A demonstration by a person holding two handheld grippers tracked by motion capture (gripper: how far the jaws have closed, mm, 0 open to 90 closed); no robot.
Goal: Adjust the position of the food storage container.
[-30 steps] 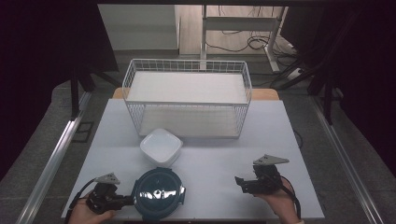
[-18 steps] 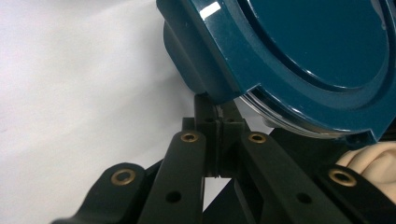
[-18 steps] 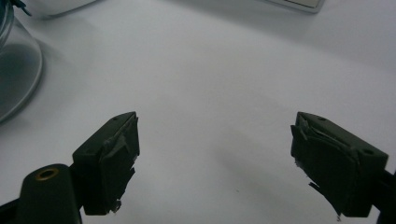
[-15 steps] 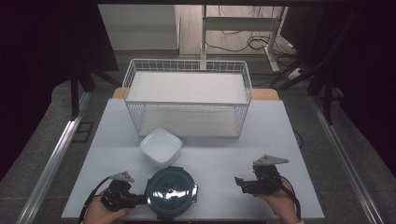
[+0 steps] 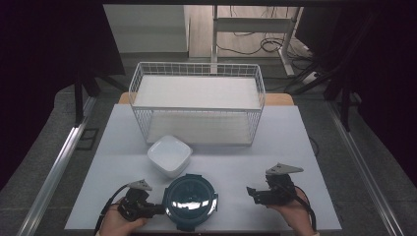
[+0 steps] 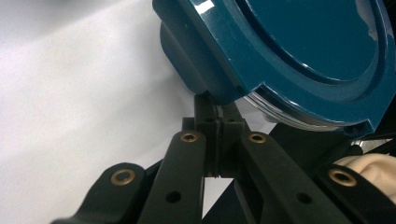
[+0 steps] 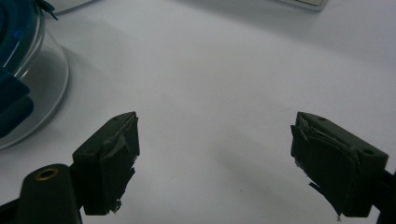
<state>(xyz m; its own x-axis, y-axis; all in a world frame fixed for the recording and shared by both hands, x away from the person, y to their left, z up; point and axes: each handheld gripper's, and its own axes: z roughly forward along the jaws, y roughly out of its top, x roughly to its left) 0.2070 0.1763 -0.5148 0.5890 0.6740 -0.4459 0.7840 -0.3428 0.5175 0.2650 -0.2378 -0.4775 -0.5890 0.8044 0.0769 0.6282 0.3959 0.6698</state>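
Observation:
A round glass container with a dark teal clip-on lid (image 5: pixel 191 200) stands near the table's front edge, just in front of a white square bowl (image 5: pixel 169 155). My left gripper (image 5: pixel 160 210) lies level at the container's left side. In the left gripper view its jaws are shut together, and the tips (image 6: pixel 215 105) butt against the container under a side clip of the lid (image 6: pixel 299 46); nothing shows between the pads. My right gripper (image 5: pixel 252 192) rests to the container's right, apart from it and open over bare table (image 7: pixel 215 154). The container's glass wall (image 7: pixel 28 93) shows at that view's left edge.
A white wire basket (image 5: pixel 196 109) with a white floor stands across the back of the white table (image 5: pixel 285 142). Bare tabletop lies between the container and my right gripper. Dark floor, rails and cables surround the table.
My left gripper has slid to the right along the front edge, and the teal-lidded container has moved right with it, now in front of the white bowl. The right gripper has stayed still.

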